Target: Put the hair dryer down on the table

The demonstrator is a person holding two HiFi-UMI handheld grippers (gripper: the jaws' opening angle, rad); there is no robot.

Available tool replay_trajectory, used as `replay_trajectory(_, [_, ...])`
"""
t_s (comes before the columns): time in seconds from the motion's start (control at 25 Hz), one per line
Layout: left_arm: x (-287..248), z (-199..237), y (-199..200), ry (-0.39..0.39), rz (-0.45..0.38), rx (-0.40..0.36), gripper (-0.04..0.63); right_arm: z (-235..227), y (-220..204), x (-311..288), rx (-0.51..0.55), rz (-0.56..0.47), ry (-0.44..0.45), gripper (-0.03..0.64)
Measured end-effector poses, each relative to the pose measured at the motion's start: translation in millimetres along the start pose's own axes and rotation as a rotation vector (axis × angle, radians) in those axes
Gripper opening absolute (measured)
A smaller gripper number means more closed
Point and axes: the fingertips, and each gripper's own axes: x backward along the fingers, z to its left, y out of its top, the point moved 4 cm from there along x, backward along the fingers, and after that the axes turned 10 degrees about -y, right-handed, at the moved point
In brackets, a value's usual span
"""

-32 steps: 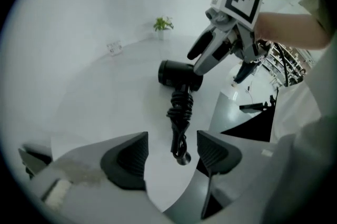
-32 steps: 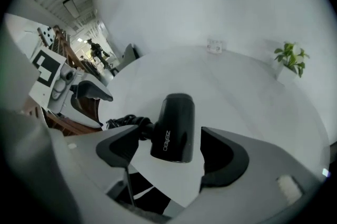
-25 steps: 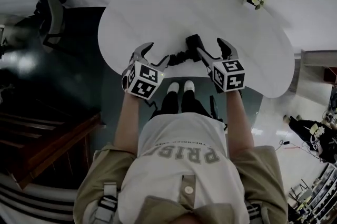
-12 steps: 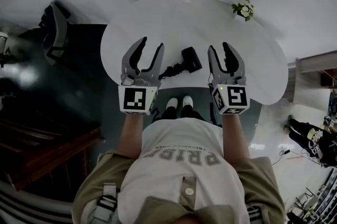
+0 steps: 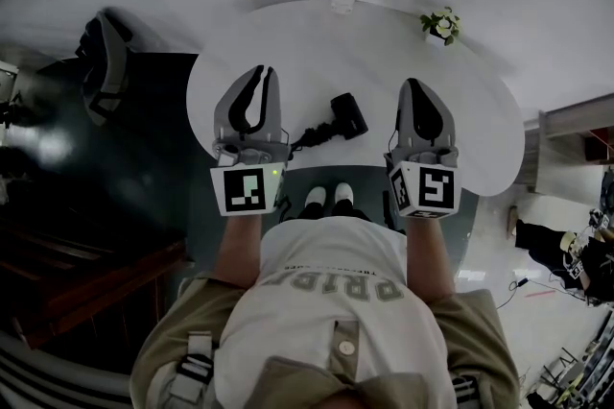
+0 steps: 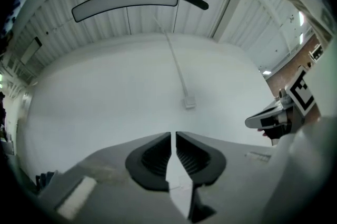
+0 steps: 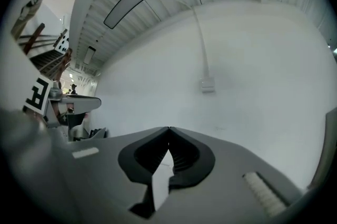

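The black hair dryer lies on the white, rounded worktop, close to the edge nearest the person, with its dark cord trailing off to the left of it. Nothing touches it. From the head view it sits in the space between the two grippers, apart from both.

The left gripper has just been closing. Its jaws are all but together, with only a thin slit of light left between the dark ribbed pads, and there is nothing in that slit. The right gripper has just been closing too. Its tips meet at the front and it holds nothing. Both are held out in front of the person, side by side and well apart, with their marker cubes turned towards the head camera.

Each gripper's own view looks onto a plain white wall, where a thin white strip runs down to a small box.

At the far right of the worktop stands a small potted plant with pale flowers. Just beyond the near edge, the person's white shoes show on the dark floor. Off to the left of the worktop there is a dark chair.
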Motion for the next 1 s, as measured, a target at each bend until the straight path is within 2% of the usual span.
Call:
replay_trajectory(0.08, [3,1,3,0.014,-0.027,-0.008,0.006,0,3,1,0.013,-0.012,-0.01,0.005])
replay_trajectory(0.56, [7,10,6,0.025,-0.064,-0.003,0.006,4,17,-4,0.017,-0.05,-0.004,0.005])
replay_trajectory(1.0, [6,8,-4,0.025,-0.032,0.005,0.006,4,16,-7,0.009,-0.049,0.009,0.005])
